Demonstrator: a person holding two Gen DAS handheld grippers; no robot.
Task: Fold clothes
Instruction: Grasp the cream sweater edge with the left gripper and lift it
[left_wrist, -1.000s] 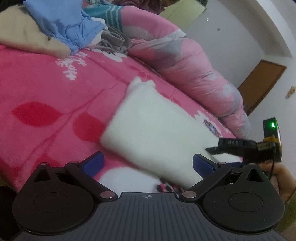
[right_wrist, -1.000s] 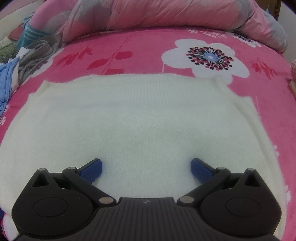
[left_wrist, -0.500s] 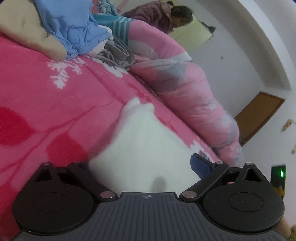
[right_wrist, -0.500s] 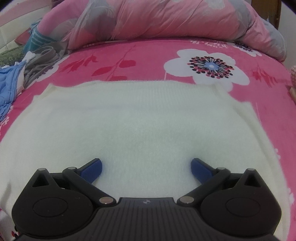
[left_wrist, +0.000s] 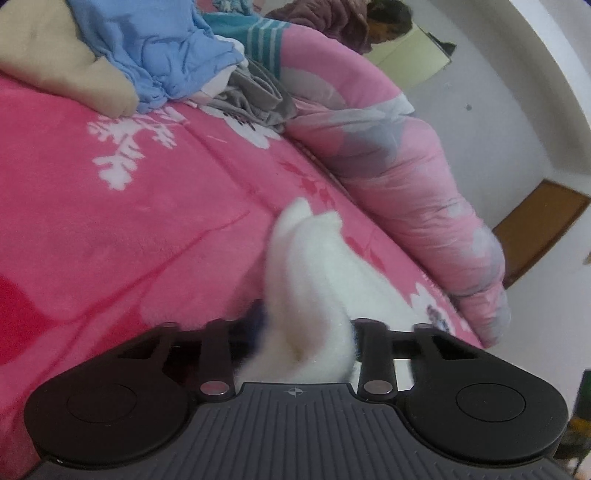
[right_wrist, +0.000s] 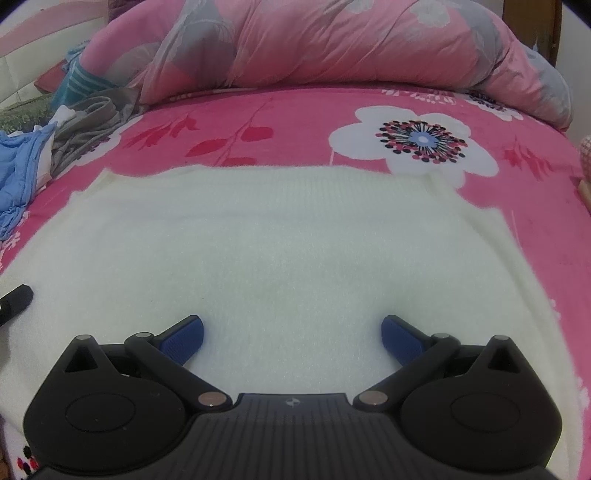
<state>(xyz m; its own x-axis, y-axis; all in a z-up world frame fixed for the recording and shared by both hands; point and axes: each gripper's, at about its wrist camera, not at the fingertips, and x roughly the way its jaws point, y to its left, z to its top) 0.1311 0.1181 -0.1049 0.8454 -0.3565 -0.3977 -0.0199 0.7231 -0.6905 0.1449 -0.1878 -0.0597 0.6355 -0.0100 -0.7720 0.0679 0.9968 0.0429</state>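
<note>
A white knit sweater (right_wrist: 280, 240) lies spread flat on the pink flowered bedspread (right_wrist: 280, 125). In the left wrist view one edge of the sweater (left_wrist: 310, 266) is bunched up between the fingers of my left gripper (left_wrist: 306, 326). Its jaws are closing on that fold, and the fabric hides most of the blue pads. My right gripper (right_wrist: 291, 332) hovers low over the near part of the sweater, open, with nothing pinched between its blue pads (right_wrist: 183, 334). A black tip (right_wrist: 14, 299) pokes in at the left edge of the right wrist view.
A pile of loose clothes sits at the far left of the bed: a beige piece (left_wrist: 55, 62), a blue one (left_wrist: 159, 48) and a grey one (left_wrist: 251, 96). A rolled pink duvet (left_wrist: 406, 184) runs along the far side. A brown door (left_wrist: 535, 225) stands beyond.
My left gripper has moved in over the sweater's edge, and its jaws went from wide open to drawn in on the fabric, which now stands up in a fold. The right gripper stayed put.
</note>
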